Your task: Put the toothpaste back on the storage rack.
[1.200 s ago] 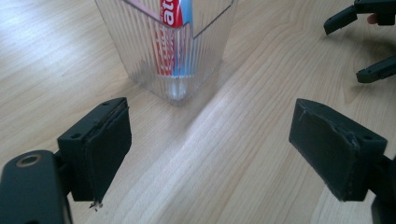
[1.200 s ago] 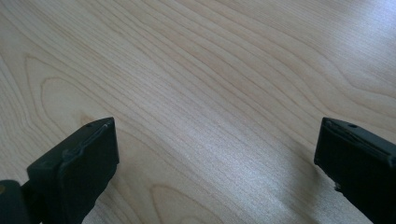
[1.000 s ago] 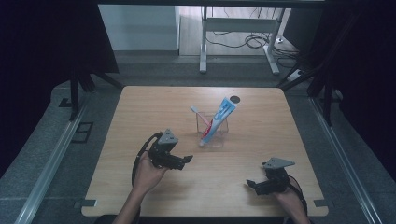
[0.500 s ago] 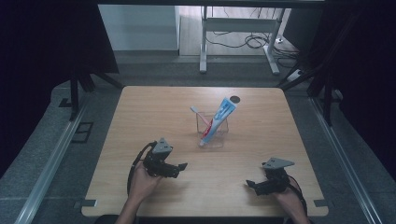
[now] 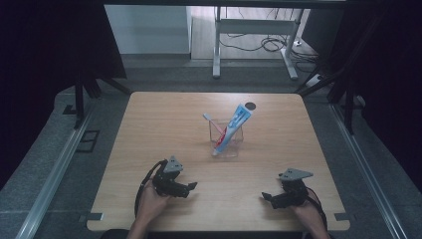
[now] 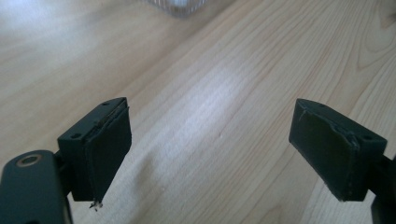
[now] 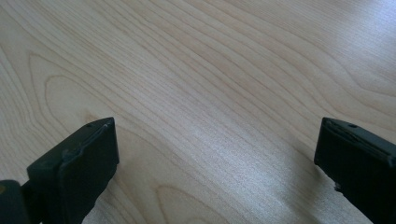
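Near the middle of the table (image 5: 149, 124) there's a clear container (image 5: 226, 142) with a toothpaste tube (image 5: 231, 130) leaning up out of it toward the far right, plus a toothbrush (image 5: 213, 124) poking out on its left side. Both grippers sit well back from it at the near edge: the left gripper (image 5: 191, 186) is off to the container's near left, the right gripper (image 5: 266, 197) off to its near right, and neither is touching anything. In the left gripper view you can just catch the blurry bottom of the container (image 6: 180, 5) at the top edge, well ahead of the jaws, with bare wood in between. Compared to a second ago, the left gripper has pulled back toward the person and down toward the near edge; it was noticeably closer to the container before. The right one hasn't really budged. Tube and brush look the same as before too. As for the jaws, both pairs are spread wide with nothing between them, just hanging over the wood grain in each gripper view.
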Demonstrator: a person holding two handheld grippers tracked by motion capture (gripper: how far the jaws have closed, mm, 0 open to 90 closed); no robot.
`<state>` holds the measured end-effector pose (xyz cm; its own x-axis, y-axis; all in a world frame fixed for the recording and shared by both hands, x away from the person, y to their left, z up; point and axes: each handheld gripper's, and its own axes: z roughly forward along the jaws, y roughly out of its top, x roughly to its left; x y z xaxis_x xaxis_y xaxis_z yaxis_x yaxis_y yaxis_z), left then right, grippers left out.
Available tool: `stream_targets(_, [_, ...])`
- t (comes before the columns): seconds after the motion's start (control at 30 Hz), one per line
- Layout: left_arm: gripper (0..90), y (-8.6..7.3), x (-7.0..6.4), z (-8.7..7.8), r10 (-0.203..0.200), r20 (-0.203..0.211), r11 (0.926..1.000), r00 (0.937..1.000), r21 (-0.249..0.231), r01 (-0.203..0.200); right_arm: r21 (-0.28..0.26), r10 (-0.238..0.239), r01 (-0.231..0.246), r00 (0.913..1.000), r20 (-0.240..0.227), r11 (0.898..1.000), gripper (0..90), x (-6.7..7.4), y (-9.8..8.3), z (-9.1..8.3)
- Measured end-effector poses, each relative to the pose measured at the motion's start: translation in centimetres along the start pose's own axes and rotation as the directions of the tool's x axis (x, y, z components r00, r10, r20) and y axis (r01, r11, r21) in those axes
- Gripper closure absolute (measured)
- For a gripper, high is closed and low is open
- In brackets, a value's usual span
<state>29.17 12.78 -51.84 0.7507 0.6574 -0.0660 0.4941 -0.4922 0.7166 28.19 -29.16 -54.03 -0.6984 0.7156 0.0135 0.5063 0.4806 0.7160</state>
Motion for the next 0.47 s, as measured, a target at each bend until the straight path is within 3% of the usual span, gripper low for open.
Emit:
stream_targets(0.3, [13.2, -0.6, -0.1, 1.1, 0.027, -0.010, 0.9988, 0.9996, 0.041, -0.027, 0.003, 0.001, -0.001, 1.0000, -0.005, 1.000, 0.0, 0.0, 0.0, 0.1])
stream_targets(0.47, [13.2, -0.7, -0.2, 1.3, 0.021, -0.009, 0.9988, 0.9997, 0.045, -0.021, 0.008, 0.001, -0.001, 1.0000, -0.001, 1.000, 0.0, 0.0, -0.1, 0.2])
